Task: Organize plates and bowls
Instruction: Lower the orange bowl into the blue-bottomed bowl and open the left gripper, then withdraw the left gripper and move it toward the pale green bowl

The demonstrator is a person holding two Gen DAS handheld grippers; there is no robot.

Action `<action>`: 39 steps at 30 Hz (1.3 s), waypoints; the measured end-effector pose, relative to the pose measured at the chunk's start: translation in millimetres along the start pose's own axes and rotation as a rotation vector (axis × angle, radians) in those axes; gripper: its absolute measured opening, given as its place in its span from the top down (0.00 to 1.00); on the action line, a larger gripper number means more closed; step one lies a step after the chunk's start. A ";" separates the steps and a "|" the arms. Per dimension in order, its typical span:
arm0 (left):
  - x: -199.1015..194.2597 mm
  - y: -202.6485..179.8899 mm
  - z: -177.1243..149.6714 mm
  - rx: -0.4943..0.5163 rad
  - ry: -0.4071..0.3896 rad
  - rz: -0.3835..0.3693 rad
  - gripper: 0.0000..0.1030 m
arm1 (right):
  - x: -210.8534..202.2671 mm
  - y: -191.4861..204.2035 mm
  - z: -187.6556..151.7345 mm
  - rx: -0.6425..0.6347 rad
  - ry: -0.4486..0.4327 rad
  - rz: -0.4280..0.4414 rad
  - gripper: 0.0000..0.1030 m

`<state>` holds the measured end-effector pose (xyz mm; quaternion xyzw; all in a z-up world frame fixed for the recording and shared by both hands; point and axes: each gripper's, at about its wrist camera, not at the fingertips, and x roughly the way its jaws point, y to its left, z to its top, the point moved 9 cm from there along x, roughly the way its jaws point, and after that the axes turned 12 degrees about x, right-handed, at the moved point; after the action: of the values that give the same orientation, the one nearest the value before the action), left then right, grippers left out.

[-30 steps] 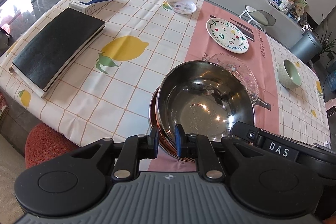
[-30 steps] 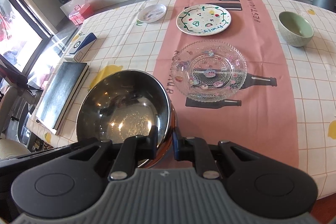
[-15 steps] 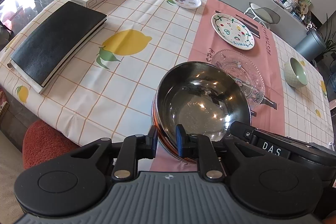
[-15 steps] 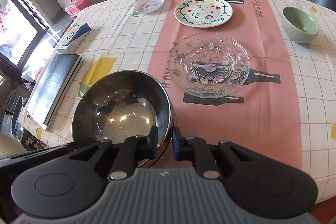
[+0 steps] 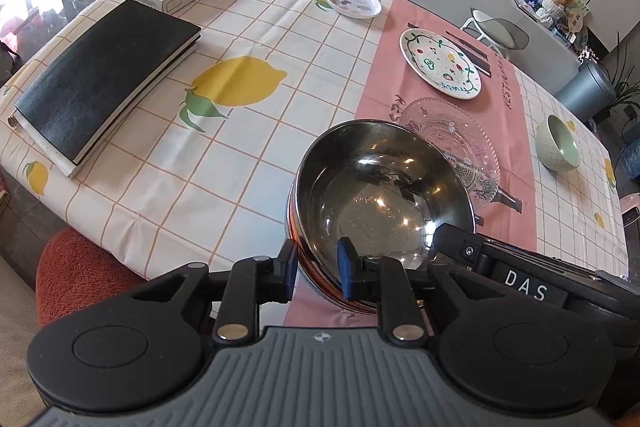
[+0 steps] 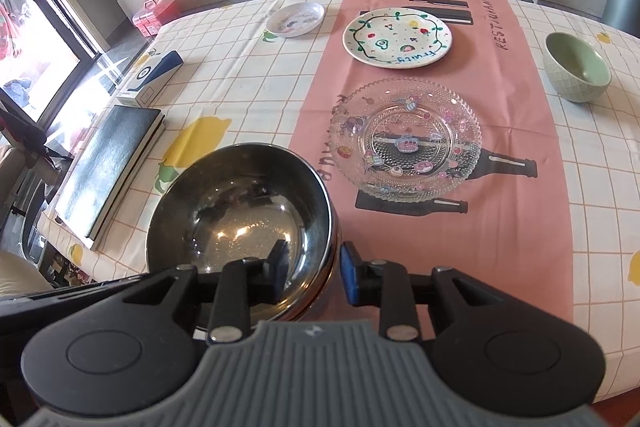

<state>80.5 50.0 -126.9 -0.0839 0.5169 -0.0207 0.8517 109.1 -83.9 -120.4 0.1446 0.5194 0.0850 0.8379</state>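
Table (image 6: 256,95) in lemon-check cloth | black book (image 5: 100,79) at its left edge | steel bowl (image 5: 380,195) at the near edge, both tongs clamping its rim: left gripper (image 5: 318,269), right gripper (image 6: 314,271) | glass plate (image 6: 406,139) mid-table | green bowl (image 6: 578,71) by the right edge

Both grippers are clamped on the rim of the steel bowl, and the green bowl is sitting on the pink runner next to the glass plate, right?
Not quite. The right wrist view shows the green bowl on the checked cloth, off the pink runner. The rest holds: left gripper and right gripper clamp the steel bowl.
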 end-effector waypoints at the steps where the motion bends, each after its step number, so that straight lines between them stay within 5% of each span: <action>1: -0.8 -0.6 0.6 0.000 -0.006 -0.014 0.70 | -0.5 -0.6 0.8 0.003 -0.002 0.002 0.69; 3: -2.8 -1.1 2.0 0.009 -0.018 -0.029 0.61 | -1.0 -3.2 2.6 0.012 -0.006 0.006 0.64; 14: -10.6 11.8 10.7 -0.016 -0.108 -0.029 0.50 | -0.1 -21.6 4.9 0.117 0.012 0.050 0.51; 25: 16.5 18.1 -7.8 -0.149 -0.055 -0.167 0.55 | 19.4 -25.8 -19.1 0.259 0.143 0.150 0.52; 30: 18.6 20.7 -8.4 -0.158 -0.050 -0.149 0.67 | 20.3 -23.8 -18.9 0.279 0.149 0.182 0.69; 39: 25.7 21.8 6.1 -0.149 -0.051 -0.124 0.67 | 25.8 -17.2 -6.8 0.251 0.126 0.148 0.69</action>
<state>96.7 69.1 -150.2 -0.1793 0.4892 -0.0327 0.8529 114.4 -91.5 -150.8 0.2804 0.5653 0.0901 0.7705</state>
